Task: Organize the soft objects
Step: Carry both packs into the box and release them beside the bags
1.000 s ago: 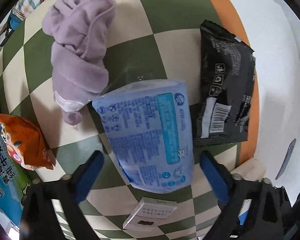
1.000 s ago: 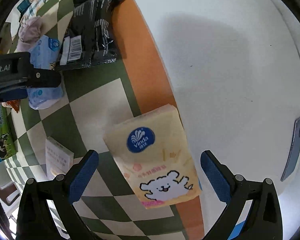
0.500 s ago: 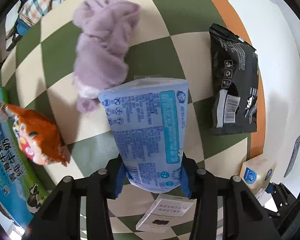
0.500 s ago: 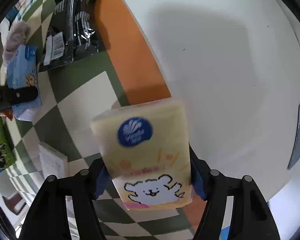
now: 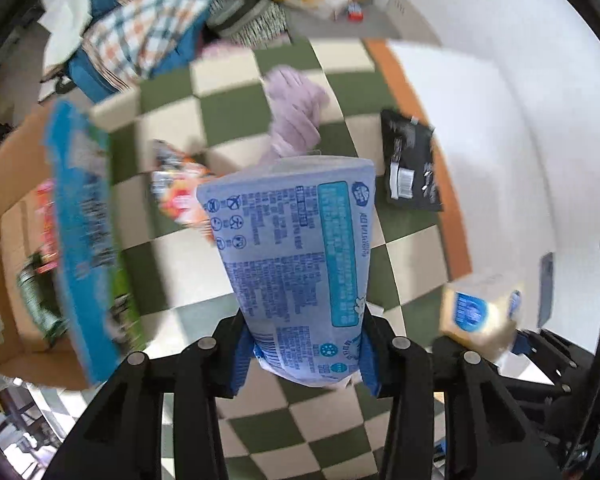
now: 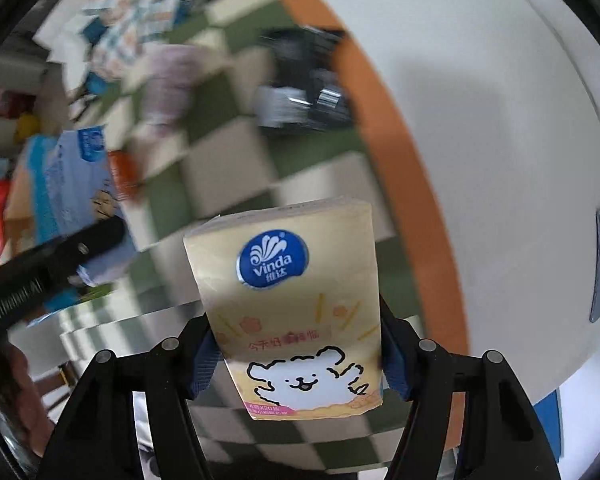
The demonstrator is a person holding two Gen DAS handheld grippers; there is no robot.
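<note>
Now both grippers, wide open a second ago, grip packs clear of the mat (image 5: 168, 128): left gripper (image 5: 304, 354) clamps wipes (image 5: 292, 240), right gripper (image 6: 296, 364) clamps tissues (image 6: 288, 300), box (image 5: 4, 184) at 9 o'clock probably next.

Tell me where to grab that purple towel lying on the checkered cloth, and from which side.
Take the purple towel at its narrow twisted middle, coming straight down from above with the jaws set across its width. It lies bunched and elongated on the checkered cloth, so the waist is the thinnest, firmest bite. The blur hides its folds, and both grippers are already full.
</note>
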